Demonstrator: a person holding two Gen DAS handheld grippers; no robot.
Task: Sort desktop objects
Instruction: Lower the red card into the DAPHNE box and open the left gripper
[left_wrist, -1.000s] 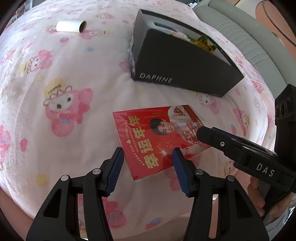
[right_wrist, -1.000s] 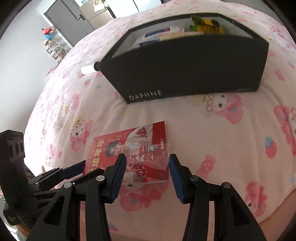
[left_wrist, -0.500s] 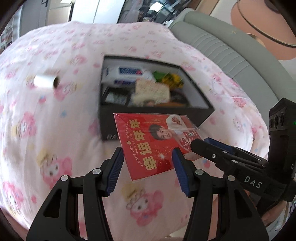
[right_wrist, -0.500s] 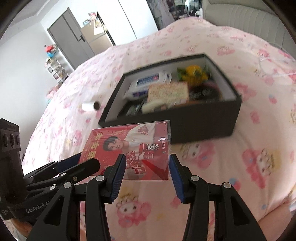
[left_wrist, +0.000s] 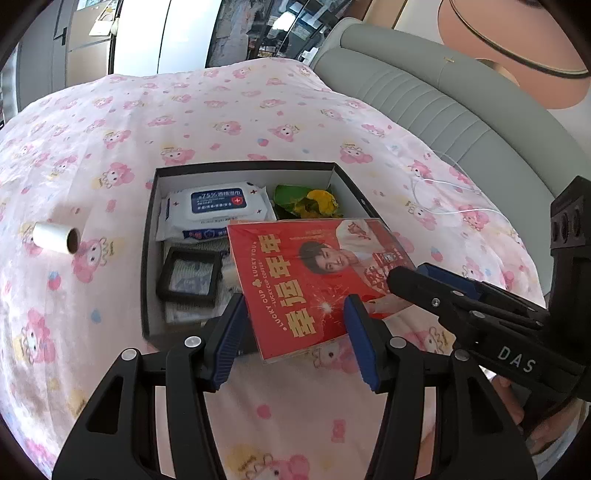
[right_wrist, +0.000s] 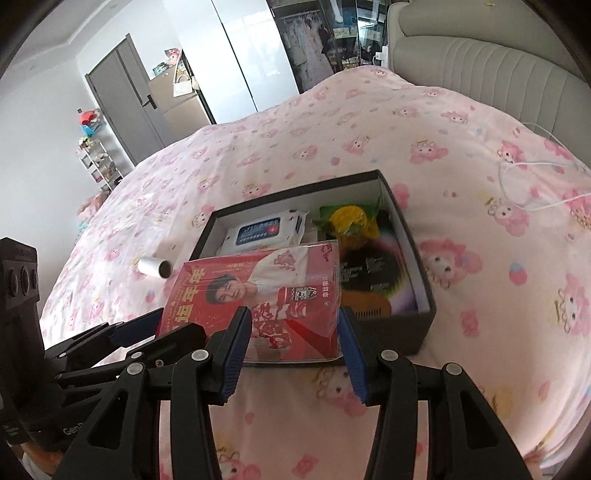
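The red card (left_wrist: 314, 280) in its clear plastic sleeve looks thin, light and fairly stiff; it stays flat in the air with no visible sag, though a sheet like this would likely flex if squeezed hard across its width. The sleeve is glossy and probably slippery, so a hold by the edges seems safest, with one grip toward each end to stop it pivoting (which is how it is carried here).

It hangs above the near wall of the black box (left_wrist: 147, 280), partly over the open top and partly over the pink bedspread (left_wrist: 258, 110). Inside the box lie a pack of wet wipes (left_wrist: 218, 206), a small black frame (left_wrist: 190, 277) and something yellow and green (left_wrist: 314, 201). A white roll (left_wrist: 55, 240) lies on the bedspread, well apart from the box on its far side.

The left gripper (left_wrist: 293, 334) stands roughly half open, its blue pads pinching the near end of the card from either side. The right gripper (right_wrist: 293, 345) is also about half spread, its pads closed on the card's other end, where the clear margin of the sleeve juts out. In the left wrist view the right gripper's fingers reach in from the right and meet the card's edge.
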